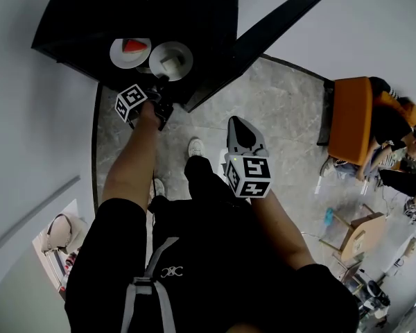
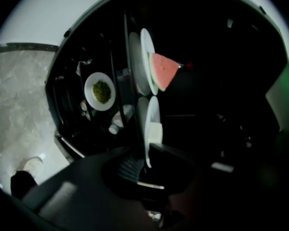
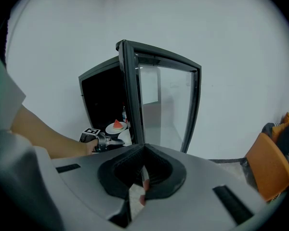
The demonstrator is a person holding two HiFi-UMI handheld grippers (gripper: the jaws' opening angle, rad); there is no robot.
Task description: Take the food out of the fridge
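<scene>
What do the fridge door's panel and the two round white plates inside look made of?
Clear fridge door panel: likely glass, glossy; the wall shows through it. Round white plate with the red watermelon slice and round white plate with a pale block: probably glazed ceramic, smooth and thin-rimmed, though melamine would look alike.

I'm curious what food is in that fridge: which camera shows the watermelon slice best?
The left gripper view: the watermelon slice is close and large there. The head view shows it small, from above; the right gripper view shows only a tiny red speck.
</scene>
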